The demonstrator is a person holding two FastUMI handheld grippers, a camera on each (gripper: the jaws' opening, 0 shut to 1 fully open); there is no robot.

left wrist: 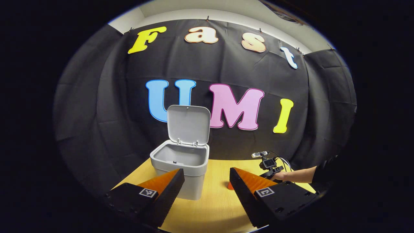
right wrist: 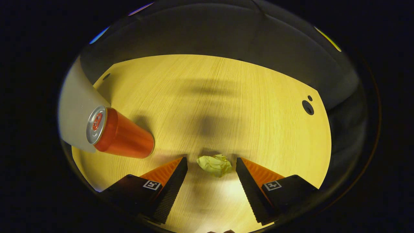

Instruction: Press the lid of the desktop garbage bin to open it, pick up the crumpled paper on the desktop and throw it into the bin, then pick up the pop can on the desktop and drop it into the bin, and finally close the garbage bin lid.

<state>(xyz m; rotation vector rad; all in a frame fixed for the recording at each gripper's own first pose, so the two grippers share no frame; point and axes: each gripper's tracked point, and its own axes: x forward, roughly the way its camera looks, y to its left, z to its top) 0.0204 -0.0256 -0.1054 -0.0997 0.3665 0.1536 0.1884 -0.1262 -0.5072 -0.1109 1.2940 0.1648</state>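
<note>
The bin (left wrist: 181,165) stands on the table (right wrist: 226,97) with its lid (left wrist: 188,124) swung up and upright behind the mouth, so the opening step looks done and the paper (right wrist: 215,165) is next. In the right gripper view the right gripper (right wrist: 212,168) looks steeply down at the table with its fingers apart, and the paper lies on the wood right between the two fingertips, a shade nearer the left-hand one as that view shows it, touching neither as far as one can tell. It is a small, roughly round wad with no real long axis, so the approach angle should matter little; the move turns on the wad sitting in the gap, where the fingers need only lower a touch and come together. The can (right wrist: 121,134) stands apart from the paper, toward the left edge of that view beside a pale surface that is probably the bin wall, clear of the closing path. The left gripper (left wrist: 207,181) is held back from the table edge, fingers apart and holding nothing, pointing at the bin front; in its view the other gripper (left wrist: 268,165) and the hand (left wrist: 281,175) holding it sit low over the table to the right of the bin. The right gripper is plainly the nearer to the paper.
</note>
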